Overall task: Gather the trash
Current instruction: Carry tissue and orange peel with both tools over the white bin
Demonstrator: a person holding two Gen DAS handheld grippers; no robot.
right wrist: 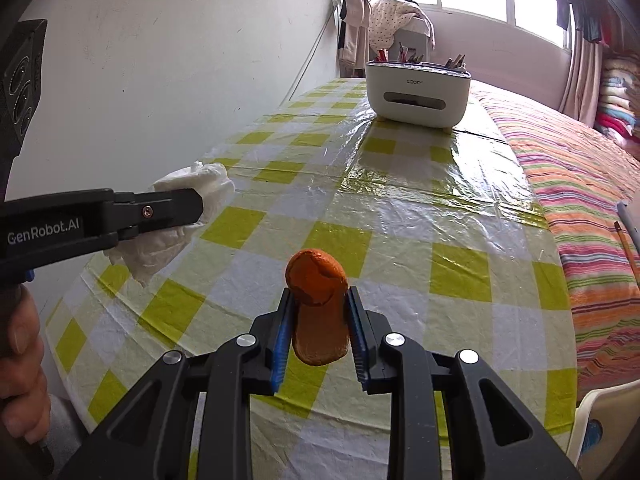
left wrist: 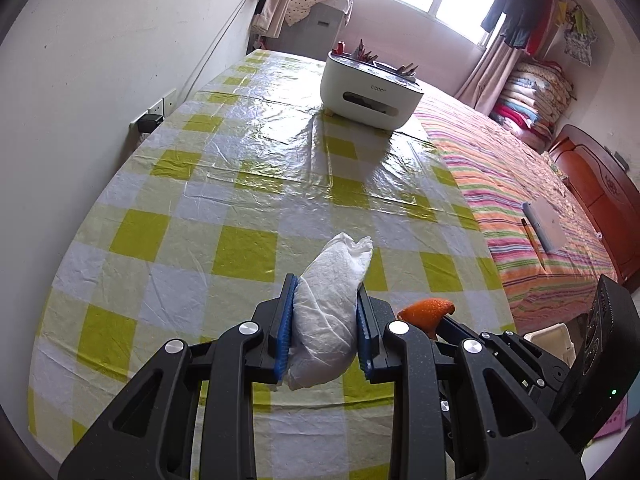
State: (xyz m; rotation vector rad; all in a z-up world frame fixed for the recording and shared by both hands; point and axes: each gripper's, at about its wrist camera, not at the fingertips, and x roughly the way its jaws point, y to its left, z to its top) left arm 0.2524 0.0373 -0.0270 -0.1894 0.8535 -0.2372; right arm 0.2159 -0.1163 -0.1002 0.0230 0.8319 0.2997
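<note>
in the left wrist view, low centre, our left claw [left wrist: 326, 320] is clamped on a crumpled white tissue [left wrist: 330, 312], its blue pads pressing both sides, above the yellow-checked tabletop [left wrist: 200, 184]. in the right wrist view, low centre, our right claw [right wrist: 318, 324] grips a piece of orange peel [right wrist: 318, 308] between its pads, also off the tabletop. the left claw with the tissue shows at that frame's left edge. a white organizer box [right wrist: 418, 94] stands at the tabletop's far end, beside a striped bed [right wrist: 580, 184].
</note>
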